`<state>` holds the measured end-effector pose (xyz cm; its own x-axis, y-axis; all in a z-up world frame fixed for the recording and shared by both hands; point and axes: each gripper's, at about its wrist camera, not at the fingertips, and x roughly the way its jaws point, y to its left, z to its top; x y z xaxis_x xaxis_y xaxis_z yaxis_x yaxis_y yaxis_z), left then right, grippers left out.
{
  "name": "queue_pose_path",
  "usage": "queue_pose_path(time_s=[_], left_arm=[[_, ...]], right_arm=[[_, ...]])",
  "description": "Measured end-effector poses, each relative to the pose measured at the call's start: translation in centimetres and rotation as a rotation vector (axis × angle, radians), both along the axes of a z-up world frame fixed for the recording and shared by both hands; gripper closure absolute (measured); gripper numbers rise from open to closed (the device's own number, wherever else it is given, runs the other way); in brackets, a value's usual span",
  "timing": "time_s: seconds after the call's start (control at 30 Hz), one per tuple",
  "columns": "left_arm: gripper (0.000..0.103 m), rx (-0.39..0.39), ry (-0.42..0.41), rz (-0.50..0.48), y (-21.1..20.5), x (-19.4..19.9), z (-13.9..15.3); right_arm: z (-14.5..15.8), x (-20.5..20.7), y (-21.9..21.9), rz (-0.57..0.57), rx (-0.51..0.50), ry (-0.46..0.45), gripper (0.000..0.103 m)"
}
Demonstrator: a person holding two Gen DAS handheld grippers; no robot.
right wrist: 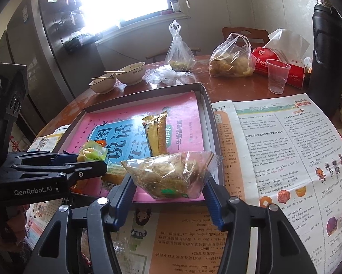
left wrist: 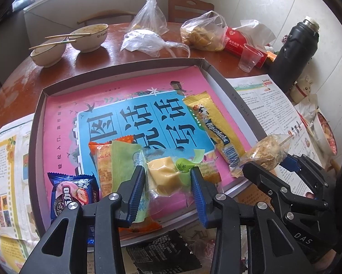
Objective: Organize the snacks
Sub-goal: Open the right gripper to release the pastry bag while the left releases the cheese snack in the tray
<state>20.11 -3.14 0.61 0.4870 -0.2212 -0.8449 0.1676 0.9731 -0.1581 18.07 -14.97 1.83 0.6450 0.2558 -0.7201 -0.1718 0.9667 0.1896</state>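
- Reaching forward over the near edge of the shallow box, the left gripper has its blue pads pressed against both sides of a clear pack holding a yellow cake; the pack hangs between the fingers above the pink book lining the box
- Coming in from the side, level with the box's near corner, the right gripper is clamped on a clear bag of brown crumbly snack; the bag bulges up between its fingers, above the box rim
- Lying in the box ahead of the left fingers: one gold Alpenliebe stick off to their right; one orange packet and one blue strawberry cookie pack to their left; three loose snacks, plus the two held
- Beyond the fingers, on the table: two bowls, each with chopsticks across; three plastic bags; one plastic cup; one black flask; one red tissue pack
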Motion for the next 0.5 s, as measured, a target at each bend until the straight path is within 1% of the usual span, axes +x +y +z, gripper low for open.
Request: queue_pose_path(time_s=[0.5], left_arm=[[0.057,0.001,0.004,0.017,0.57,-0.21,0.02]], right_arm=[[0.16,-0.20,-0.15,0.001,-0.002,-0.003,0.041]])
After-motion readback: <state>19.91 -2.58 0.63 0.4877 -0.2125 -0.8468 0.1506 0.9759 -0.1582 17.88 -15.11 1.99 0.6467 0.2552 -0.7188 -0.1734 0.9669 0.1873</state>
